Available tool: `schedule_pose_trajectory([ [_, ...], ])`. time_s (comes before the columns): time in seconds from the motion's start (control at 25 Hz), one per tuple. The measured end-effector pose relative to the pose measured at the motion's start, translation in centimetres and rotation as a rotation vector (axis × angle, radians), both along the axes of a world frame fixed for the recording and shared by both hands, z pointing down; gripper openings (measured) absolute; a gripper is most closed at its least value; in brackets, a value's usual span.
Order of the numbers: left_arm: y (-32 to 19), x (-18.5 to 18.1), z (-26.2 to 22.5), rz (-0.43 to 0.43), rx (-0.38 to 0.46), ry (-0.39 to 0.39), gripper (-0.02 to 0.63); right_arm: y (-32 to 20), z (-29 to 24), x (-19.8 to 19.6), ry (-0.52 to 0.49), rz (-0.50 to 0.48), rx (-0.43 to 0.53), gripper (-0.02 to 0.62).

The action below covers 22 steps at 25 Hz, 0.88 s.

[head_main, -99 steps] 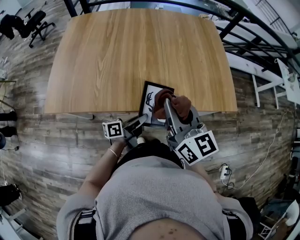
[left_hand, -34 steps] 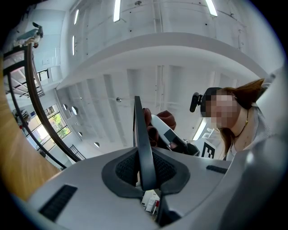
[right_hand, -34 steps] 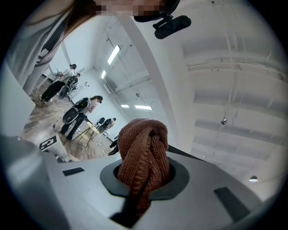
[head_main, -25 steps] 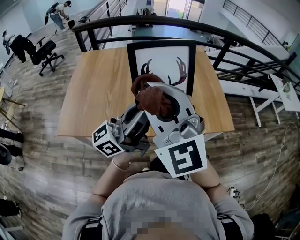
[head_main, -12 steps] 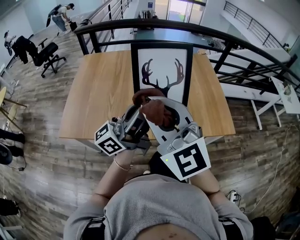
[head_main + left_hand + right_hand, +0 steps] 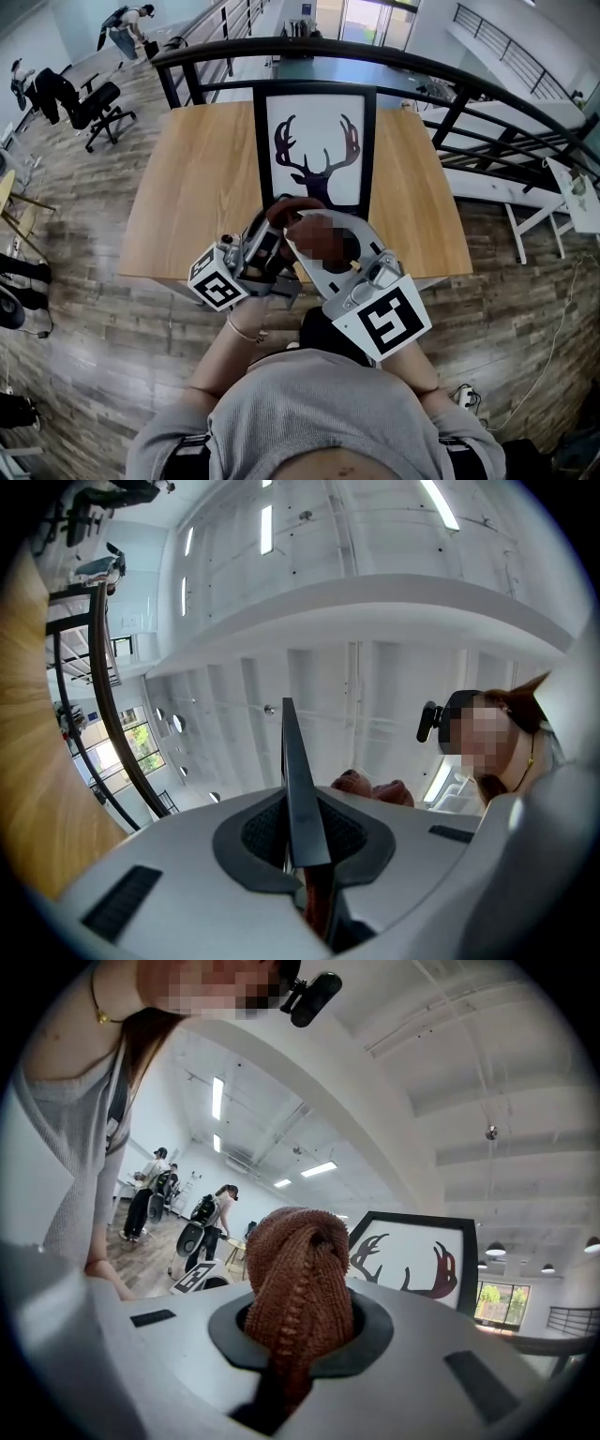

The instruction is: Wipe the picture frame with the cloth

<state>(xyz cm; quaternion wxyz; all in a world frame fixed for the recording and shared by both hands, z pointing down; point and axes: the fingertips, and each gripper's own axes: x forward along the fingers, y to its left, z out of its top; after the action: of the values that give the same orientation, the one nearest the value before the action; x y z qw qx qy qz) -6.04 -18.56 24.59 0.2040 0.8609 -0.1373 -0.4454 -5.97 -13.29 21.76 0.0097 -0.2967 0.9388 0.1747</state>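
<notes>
The person is holding the picture frame (image 6: pixel 317 122) upright above the wooden table (image 6: pixel 187 187). For a clean wipe, the brown cloth (image 6: pixel 298 1260) should be pressed flat on the frame's face and drawn in overlapping strokes while the other hand is bracing the frame. The left gripper (image 6: pixel 292 841) is clamping the frame's black edge, jaws nearly together. The right gripper (image 6: pixel 300 1335) is pinching the bunched cloth.
</notes>
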Motion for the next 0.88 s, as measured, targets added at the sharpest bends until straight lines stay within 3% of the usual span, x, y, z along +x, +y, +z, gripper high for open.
schedule_pose_trajectory([
  [0.24,0.0,-0.3,-0.7,-0.013,0.017,0.023,0.041,0.6,0.8,0.2,0.099,-0.04,-0.019,0.046],
  [0.44,0.4,0.1,-0.5,-0.028,0.03,0.007,0.041,0.4,-2.3,2.8,-0.074,0.015,-0.028,0.046],
  [0.72,0.4,0.1,-0.4,-0.025,0.057,-0.009,0.04,-0.9,-10.0,6.0,-0.26,0.063,0.184,0.046],
  [0.88,0.3,-0.3,-0.5,-0.016,0.065,-0.022,0.04,-1.9,-14.8,5.8,-0.282,0.126,0.319,0.046],
])
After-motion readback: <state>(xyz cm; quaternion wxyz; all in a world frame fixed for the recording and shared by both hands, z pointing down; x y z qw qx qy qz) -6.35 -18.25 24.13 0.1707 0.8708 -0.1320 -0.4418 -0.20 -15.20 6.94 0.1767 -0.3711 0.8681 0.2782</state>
